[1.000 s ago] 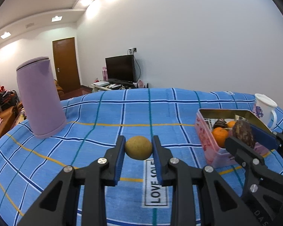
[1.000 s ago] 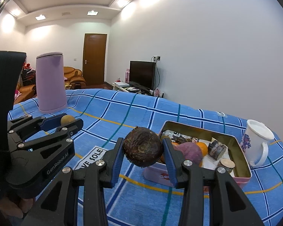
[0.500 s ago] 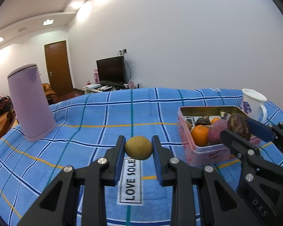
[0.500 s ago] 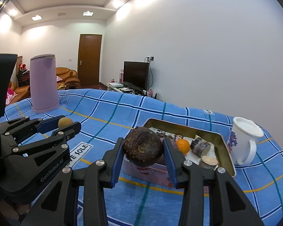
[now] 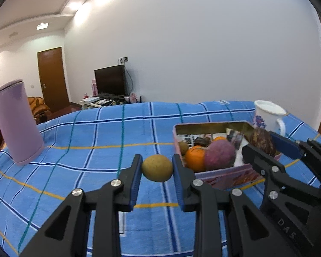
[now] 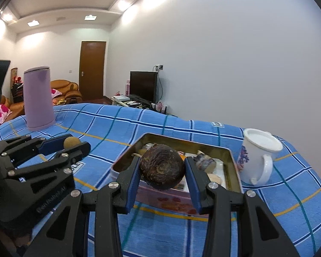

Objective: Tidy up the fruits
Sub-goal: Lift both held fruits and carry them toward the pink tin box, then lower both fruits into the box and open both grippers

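With the right gripper [image 6: 162, 169] clenched on the dark wrinkled fruit [image 6: 161, 166] above the tin [image 6: 233, 160], and the left gripper [image 5: 157, 168] gripping the tan fruit [image 5: 157, 167] beside it, lower each fully inside before releasing.

two tools [image 5: 157, 169] [image 6: 162, 168], one tin [image 6: 233, 160], one mug [image 6: 256, 156], one purple canister [image 5: 17, 122]

Both wrist cams look fwd along own fingers, low over blue cloth [image 5: 109, 132], toward white wall. Left cam has tin [image 5: 211, 126] at mid-right of frame; right cam has it centre, closer. Shared: tin, mug [image 6: 256, 156], purple cylinder [image 5: 17, 122].
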